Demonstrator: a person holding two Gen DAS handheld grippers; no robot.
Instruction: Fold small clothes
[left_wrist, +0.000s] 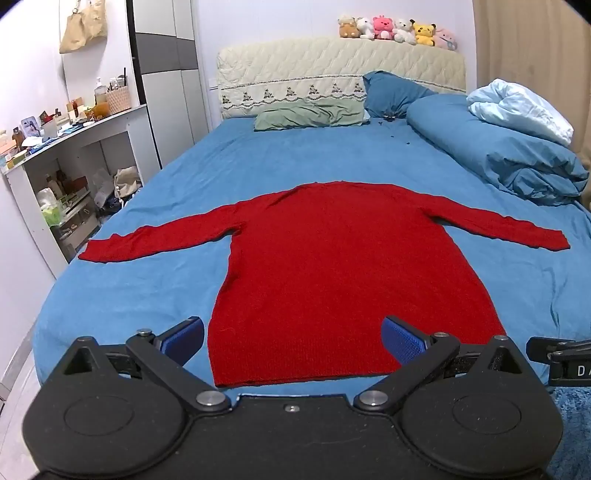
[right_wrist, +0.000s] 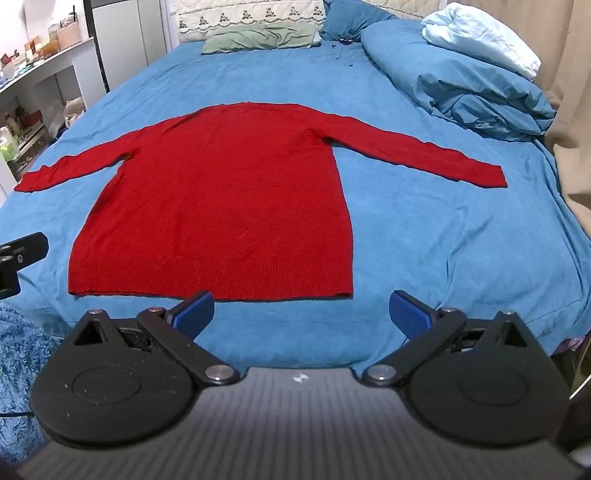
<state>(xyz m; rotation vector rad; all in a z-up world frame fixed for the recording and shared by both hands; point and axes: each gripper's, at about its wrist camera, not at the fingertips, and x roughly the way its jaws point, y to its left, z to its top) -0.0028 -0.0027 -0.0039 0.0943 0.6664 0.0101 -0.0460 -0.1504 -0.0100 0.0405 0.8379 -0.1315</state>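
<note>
Sweater (left_wrist: 332, 266), red, lies flat on the blue bed sheet (left_wrist: 155, 280) with both sleeves spread, its hem just ahead of the fingertips. Left gripper (left_wrist: 293, 338) hangs above the hem's left half, jaws wide apart, holding nothing. Right gripper (right_wrist: 301, 314) sits just short of the hem's right corner, likewise wide and empty. Folding looks not yet begun; next probably comes pinching a sleeve or hem corner.

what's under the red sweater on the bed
The red sweater lies flat, sleeves spread, on the blue bedsheet. Only sheet shows around its edges; whatever lies beneath its body is covered.
</note>
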